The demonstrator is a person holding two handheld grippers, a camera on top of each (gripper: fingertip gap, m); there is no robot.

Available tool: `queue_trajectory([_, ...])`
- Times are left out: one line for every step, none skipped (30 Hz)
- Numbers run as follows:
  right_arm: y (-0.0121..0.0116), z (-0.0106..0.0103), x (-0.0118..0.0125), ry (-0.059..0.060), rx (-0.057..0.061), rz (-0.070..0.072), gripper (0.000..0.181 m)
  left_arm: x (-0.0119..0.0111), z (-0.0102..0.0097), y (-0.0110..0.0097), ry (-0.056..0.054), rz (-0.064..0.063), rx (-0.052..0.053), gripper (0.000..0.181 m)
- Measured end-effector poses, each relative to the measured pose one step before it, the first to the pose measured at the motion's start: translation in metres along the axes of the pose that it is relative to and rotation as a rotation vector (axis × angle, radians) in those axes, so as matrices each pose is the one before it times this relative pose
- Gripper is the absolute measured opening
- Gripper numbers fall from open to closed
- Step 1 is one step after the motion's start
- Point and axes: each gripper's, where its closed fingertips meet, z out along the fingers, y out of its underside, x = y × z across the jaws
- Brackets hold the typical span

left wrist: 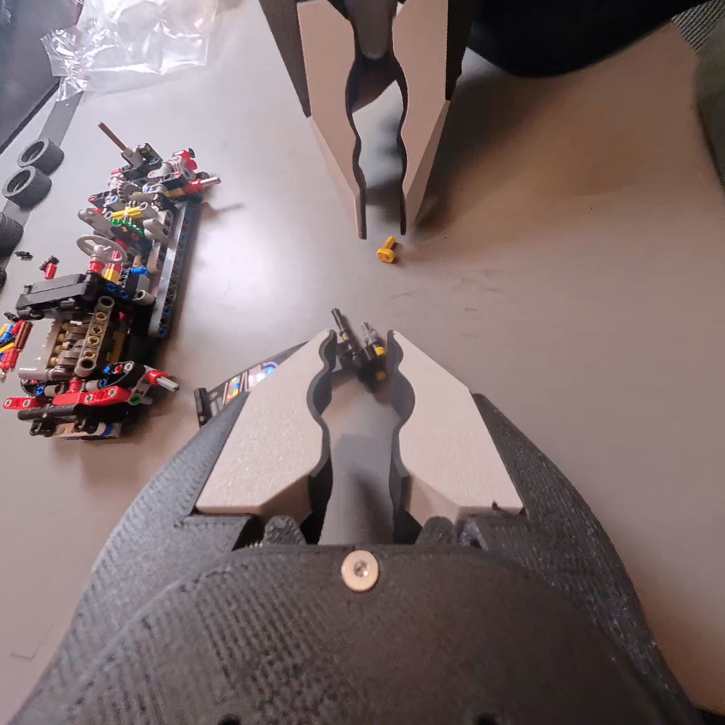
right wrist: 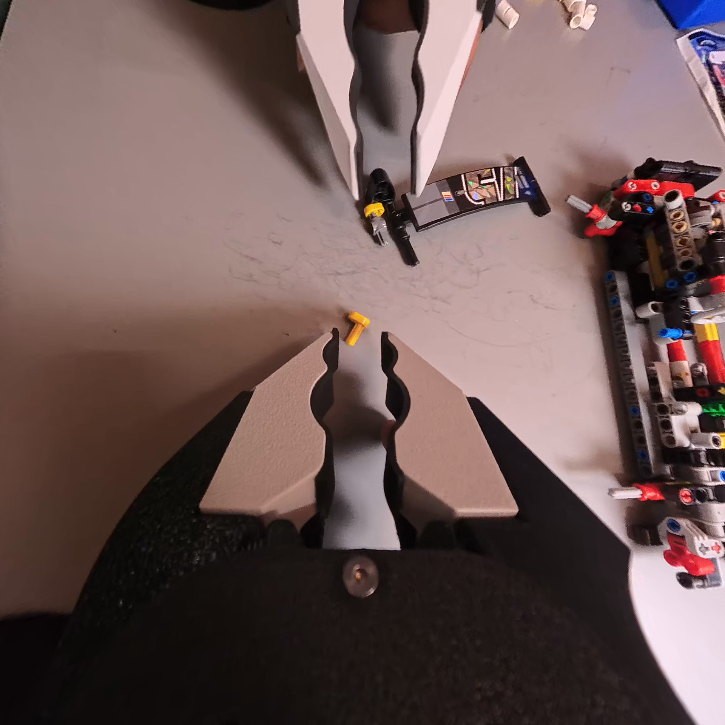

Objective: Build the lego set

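Observation:
A small yellow pin point(right wrist: 356, 327) lies on the grey table point(right wrist: 157, 235), right at the tips of my right gripper point(right wrist: 357, 333), which is open and empty; its stem reaches just between the tips. My left gripper point(left wrist: 361, 333) is open and straddles a small black sub-assembly point(left wrist: 363, 347) with a yellow and a grey pin, lying on the table. A black stickered panel point(right wrist: 474, 192) is joined to that sub-assembly point(right wrist: 382, 212). The half-built car chassis point(left wrist: 106, 294) lies to the left, and shows at the right edge in the right wrist view point(right wrist: 674, 353). The two grippers face each other.
Black tyres point(left wrist: 35, 168) and a clear plastic bag point(left wrist: 129, 39) lie beyond the chassis. Loose small parts point(left wrist: 11, 345) sit at its near end. White connectors point(right wrist: 506, 11), a blue box point(right wrist: 702, 11) and a printed sheet point(right wrist: 706, 66) lie at the far right. The grippers' ends are close to 7 cm from one another.

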Motion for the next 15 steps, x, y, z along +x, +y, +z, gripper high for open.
queue_trajectory([-0.00012, -0.00018, 0.00015, 0.0049, -0.0045, -0.0045, 0.018, -0.0014, -0.00256, -0.0011, 0.0013, -0.0175, 0.0081, 0.023])
queue_trajectory([-0.00004, -0.00018, 0.00025, 0.0067, -0.0062, -0.0038, 0.018, -0.00069, -0.00223, 0.00003, 0.0073, -0.023, 0.0032, 0.022])
queue_trajectory([-0.00017, -0.00026, 0.00014, 0.0072, -0.0065, -0.0052, 0.018, -0.00024, -0.00156, 0.0012, 0.0094, -0.02, -0.0033, 0.021])
queue_trajectory([0.00061, 0.00009, -0.00058, 0.0042, -0.0126, -0.0068, 0.017, -0.00042, -0.00088, 0.00151, 0.003, -0.0107, -0.0048, 0.018])
queue_trajectory([0.00117, 0.00049, -0.00113, 0.0021, -0.0165, -0.0087, 0.017, 0.0003, -0.00023, 0.00064, 0.0019, -0.0005, -0.0025, 0.017])
queue_trajectory([0.00094, 0.00063, -0.00108, 0.0032, -0.0151, -0.0103, 0.016, 0.00139, 0.00062, -0.00033, 0.0032, 0.0066, -0.0002, 0.015])
queue_trajectory([0.0004, 0.00069, -0.00144, 0.0009, -0.0108, -0.01, 0.016, 0.00205, 0.00118, -0.00062, 0.0029, 0.0114, -0.0013, 0.014])
queue_trajectory([-0.00025, 0.00044, -0.0015, -0.0013, -0.0063, -0.0072, 0.016, 0.00199, 0.00162, -0.00013, 0.0011, 0.0145, -0.0061, 0.012])
queue_trajectory([-0.00032, 0.00044, -0.00111, -0.0012, -0.0048, -0.0038, 0.015, 0.00125, 0.00185, 0.00074, -0.005, 0.0173, -0.0111, 0.01])
queue_trajectory([-0.00033, 0.00041, -0.00014, 0.0026, -0.0036, -0.0013, 0.014, 0.00017, 0.00181, 0.00135, -0.012, 0.0209, -0.0138, 0.008])
queue_trajectory([-0.00011, 0.00034, 0.00079, 0.0061, -0.0035, -0.0011, 0.014, -0.00048, 0.00128, 0.001, -0.0155, 0.0242, -0.0115, 0.007])
queue_trajectory([-0.00008, 0.00044, 0.00078, 0.0049, -0.0021, -0.0005, 0.012, -0.00012, 0.00046, -0.00018, -0.0122, 0.0252, -0.0051, 0.006])
queue_trajectory([0.0, 0.00046, 0.00032, 0.0013, 0.0002, 0.0015, 0.01, 0.00023, 0.00016, -0.00049, -0.0082, 0.0239, -0.0032, 0.006])
queue_trajectory([-0.00004, 0.00053, 0.00051, 0.0011, 0.0021, 0.0048, 0.007, 0.00034, 0.00016, -0.00058, -0.0084, 0.0252, -0.0013, 0.006])
queue_trajectory([-0.00013, 0.00051, 0.00087, 0.0026, 0.0027, 0.0061, 0.005, 0.00022, 0.00036, -0.00086, -0.0112, 0.0293, 0.0005, 0.005])
